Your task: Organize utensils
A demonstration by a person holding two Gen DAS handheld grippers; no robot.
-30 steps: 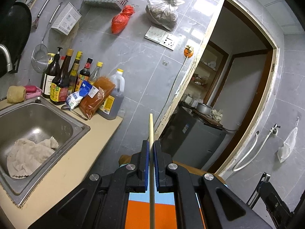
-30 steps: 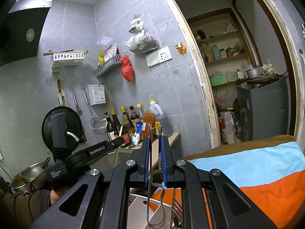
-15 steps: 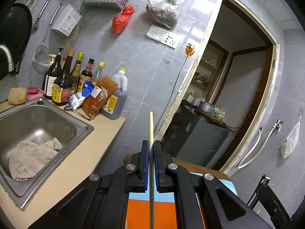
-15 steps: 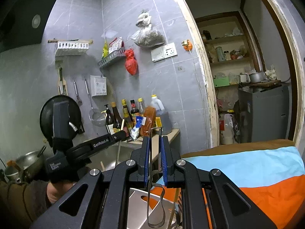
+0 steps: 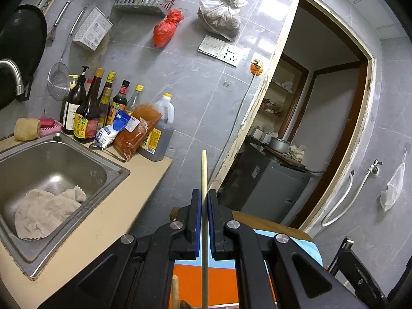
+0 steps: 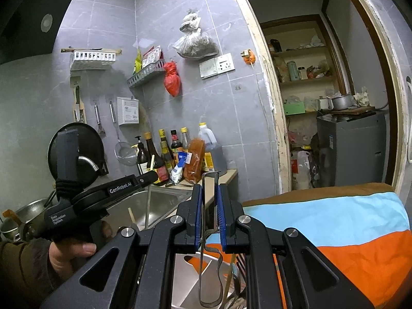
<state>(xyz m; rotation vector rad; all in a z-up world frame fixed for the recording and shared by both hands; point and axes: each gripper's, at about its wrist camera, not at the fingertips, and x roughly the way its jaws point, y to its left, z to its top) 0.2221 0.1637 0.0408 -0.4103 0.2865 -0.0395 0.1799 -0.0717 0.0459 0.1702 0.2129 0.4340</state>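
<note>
a wooden chopstick (image 5: 204, 180) is being pinched upright by the left gripper (image 5: 203, 206), pointing to twelve o'clock; metal tongs (image 6: 209, 206) are being clamped by the right gripper (image 6: 209, 206). both should be lowered slowly and kept vertical.

Beige kitchen desk (image 5: 108, 213) with a sunken steel sink (image 5: 46, 234), beside a cloth-covered surface.

A row of dark glass sauce bottles (image 5: 88, 113) stands at the desk's back edge against the grey tiled wall, with a large plastic jug of dark liquid (image 5: 158, 139), a red spice packet (image 5: 136, 134) and a blue-and-white packet (image 5: 113, 131) leaning in front. A metal spoon (image 5: 106, 149) lies near them. A tan loofah sponge (image 5: 27, 128) and pink soap dish (image 5: 51, 127) sit behind the sink. A crumpled pale rag (image 5: 43, 209) lies in the basin. An orange, light-blue and brown cloth (image 6: 342, 234) covers the surface on the right.
</note>
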